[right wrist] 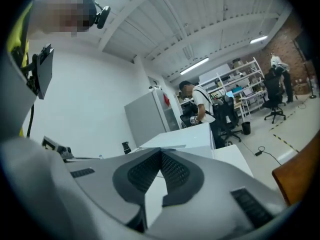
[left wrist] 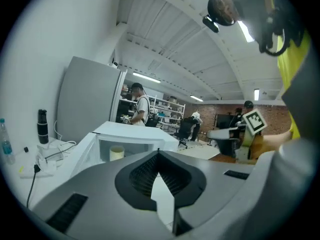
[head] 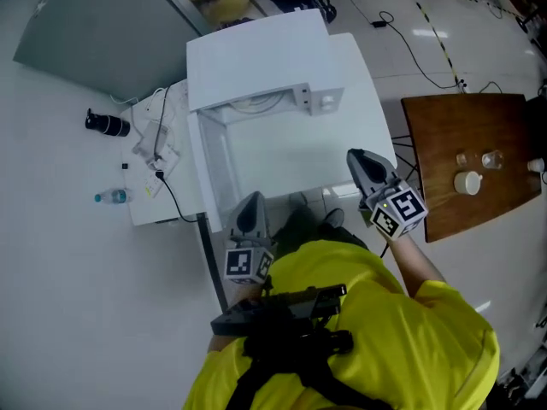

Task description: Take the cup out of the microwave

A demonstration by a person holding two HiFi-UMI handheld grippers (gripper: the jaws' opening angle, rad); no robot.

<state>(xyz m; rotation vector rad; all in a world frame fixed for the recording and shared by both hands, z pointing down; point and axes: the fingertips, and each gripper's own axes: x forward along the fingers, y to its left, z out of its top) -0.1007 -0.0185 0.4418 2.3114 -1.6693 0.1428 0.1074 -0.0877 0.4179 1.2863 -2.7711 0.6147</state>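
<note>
A white microwave (head: 256,67) stands on a white table (head: 162,207) in front of me, and its front looks open. In the left gripper view a pale cup (left wrist: 116,153) sits inside the microwave (left wrist: 131,134). The cup is hidden in the head view. My left gripper (head: 250,202) is short of the microwave's front, shut and empty; its jaws (left wrist: 159,154) meet at the tips. My right gripper (head: 357,156) is at the microwave's front right corner, its jaws (right wrist: 161,153) closed together with nothing between them.
A wooden table (head: 444,143) at the right holds a small white cup (head: 467,182) and a glass (head: 491,159). Left of the microwave lie a black flask (head: 107,124), a water bottle (head: 113,196) and cables (head: 158,143). A grey cabinet (head: 102,32) stands behind.
</note>
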